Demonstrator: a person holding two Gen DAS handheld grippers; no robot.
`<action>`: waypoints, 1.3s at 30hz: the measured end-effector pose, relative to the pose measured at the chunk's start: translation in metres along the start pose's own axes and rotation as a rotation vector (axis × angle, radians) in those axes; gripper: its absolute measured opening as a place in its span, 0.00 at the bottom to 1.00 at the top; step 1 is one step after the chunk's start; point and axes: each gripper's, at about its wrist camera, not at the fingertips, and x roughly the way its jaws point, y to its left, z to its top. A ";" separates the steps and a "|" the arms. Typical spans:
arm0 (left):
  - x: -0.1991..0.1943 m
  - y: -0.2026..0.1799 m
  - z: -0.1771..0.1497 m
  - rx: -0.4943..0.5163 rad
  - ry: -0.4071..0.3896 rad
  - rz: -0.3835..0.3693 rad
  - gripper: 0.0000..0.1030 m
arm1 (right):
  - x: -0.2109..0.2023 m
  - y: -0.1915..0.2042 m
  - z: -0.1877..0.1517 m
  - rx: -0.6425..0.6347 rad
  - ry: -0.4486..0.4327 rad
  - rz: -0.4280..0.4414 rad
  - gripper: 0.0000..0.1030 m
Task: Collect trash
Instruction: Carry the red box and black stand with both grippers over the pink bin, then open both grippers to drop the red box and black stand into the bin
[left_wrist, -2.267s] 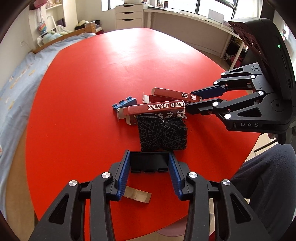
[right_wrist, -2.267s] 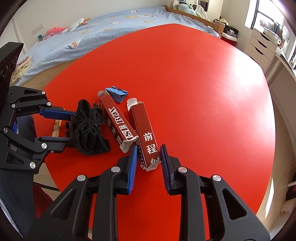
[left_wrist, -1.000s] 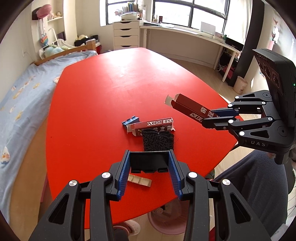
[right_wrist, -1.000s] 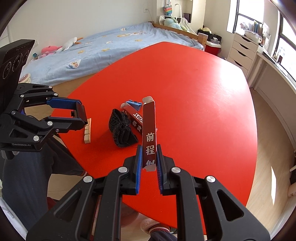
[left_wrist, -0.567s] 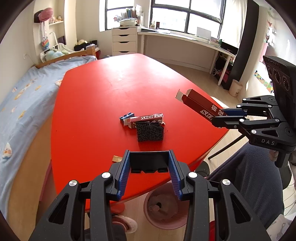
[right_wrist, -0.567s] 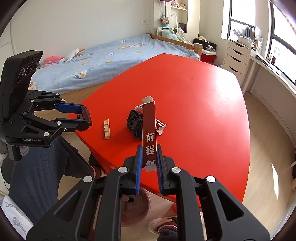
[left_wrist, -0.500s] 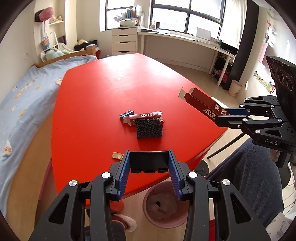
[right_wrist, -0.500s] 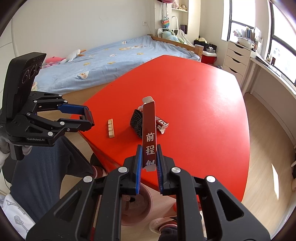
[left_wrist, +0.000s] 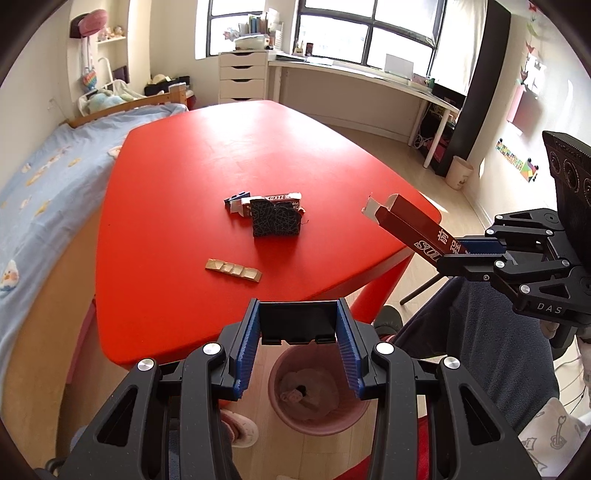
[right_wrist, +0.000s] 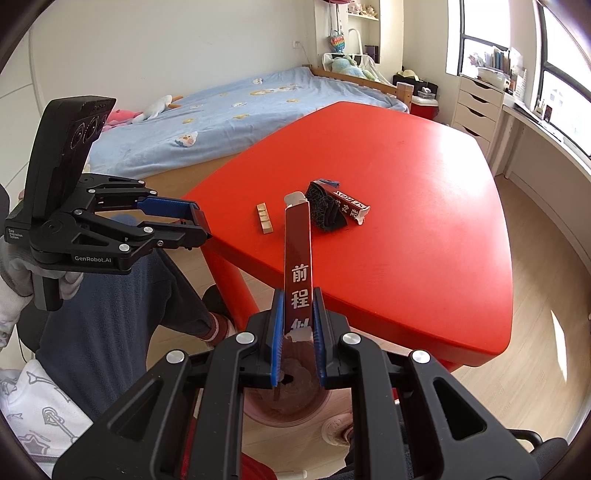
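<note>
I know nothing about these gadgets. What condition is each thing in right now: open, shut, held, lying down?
Right gripper: shut on the long dark red carton.
Long dark red carton: held off the table, far end flap open.
Left gripper: open, empty.
Second red carton: lying on the red table.
Pink waste bin: open-topped, trash inside.

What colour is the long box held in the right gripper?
Dark red box with white characters, clearest in the right wrist view.

A bedroom (bed (right_wrist: 258, 107), drawers (left_wrist: 242, 75), desk (left_wrist: 369, 79)).
</note>
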 end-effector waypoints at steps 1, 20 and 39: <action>0.000 -0.001 -0.002 0.002 0.004 -0.004 0.38 | 0.000 0.001 -0.004 0.004 0.007 0.008 0.13; 0.009 -0.020 -0.035 0.000 0.057 -0.086 0.38 | 0.009 0.020 -0.049 0.050 0.102 0.065 0.14; 0.008 -0.008 -0.037 -0.034 0.046 -0.049 0.90 | 0.007 0.007 -0.048 0.113 0.068 0.035 0.92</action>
